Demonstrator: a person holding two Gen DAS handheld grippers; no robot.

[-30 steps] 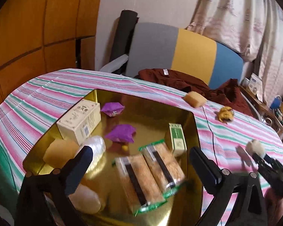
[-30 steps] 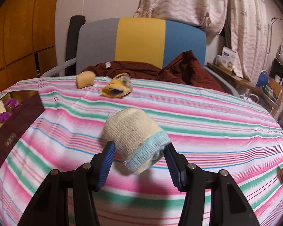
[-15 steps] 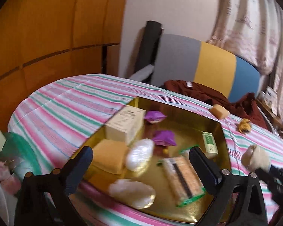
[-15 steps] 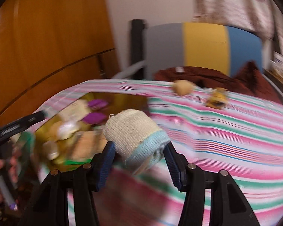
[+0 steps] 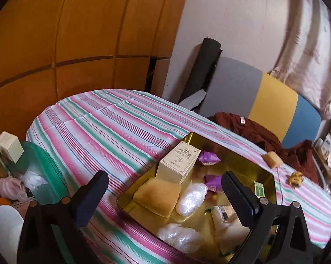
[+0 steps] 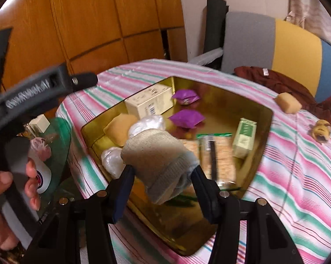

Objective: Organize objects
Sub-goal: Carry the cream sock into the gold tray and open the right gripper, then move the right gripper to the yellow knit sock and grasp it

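My right gripper is shut on a rolled cream sock with a pale blue cuff and holds it above the near part of the gold tray. The tray holds a cream box, a tan sponge, purple packets, clear plastic bundles, cracker packs and a green box. My left gripper is open and empty, raised at the tray's near left corner. The left gripper body shows at the left of the right wrist view.
A second tan sponge and a yellow crumpled item lie on the striped cloth beyond the tray. A brown garment lies on the colourful chair. A green glass side table with clutter stands at the left.
My right gripper swung left with the sock from the open cloth to above the tray. My left gripper pulled back and left, away from the tray's middle.
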